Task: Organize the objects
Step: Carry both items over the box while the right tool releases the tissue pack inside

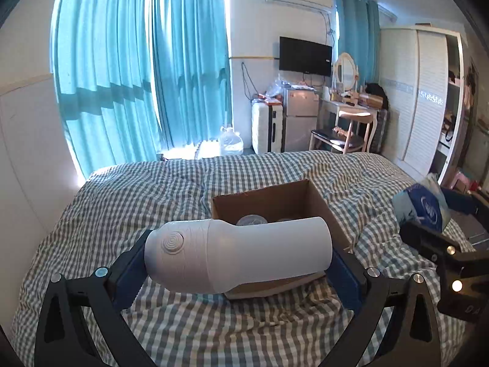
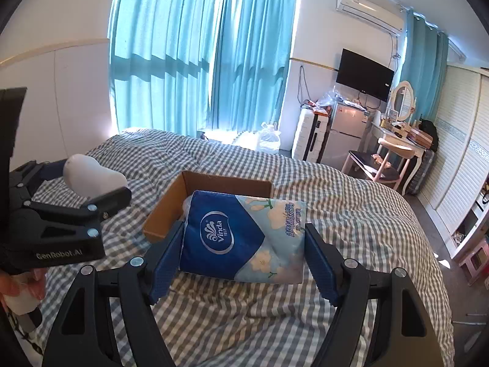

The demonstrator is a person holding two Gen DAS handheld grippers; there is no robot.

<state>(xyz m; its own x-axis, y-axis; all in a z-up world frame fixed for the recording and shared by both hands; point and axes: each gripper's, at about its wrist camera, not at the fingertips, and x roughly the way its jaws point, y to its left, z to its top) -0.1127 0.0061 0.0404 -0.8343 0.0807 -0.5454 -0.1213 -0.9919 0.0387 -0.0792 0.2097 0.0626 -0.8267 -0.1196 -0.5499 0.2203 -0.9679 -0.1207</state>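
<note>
On the left, the left gripper (image 1: 238,263) is clenched end to end on a white bottle (image 1: 235,253), which lies sideways between the blue pads and hangs clear above the checked bedspread (image 1: 152,189). In the right wrist view the same bottle shows at the far left, held up beside the box rather than over it.

In the middle sits an open cardboard box (image 1: 321,205) on the bed. Something is already inside: a round, pale, lid-like top (image 1: 252,220) peeks out behind the bottle, and possibly a second item next to it, though the bottle hides most of the interior, so I cannot say how many things are packed.

To the right, the right gripper (image 2: 243,253) grasps a blue tissue pack (image 2: 241,238) across its width, both pads pressing on its soft sides. The pack hangs in front of the box's near edge, not yet in it.

As I judge it, the sorting is partway through: at least one item is boxed, two are lifted and on their way, and both remain to be lowered in and let go. No other loose items show on the bed.
</note>
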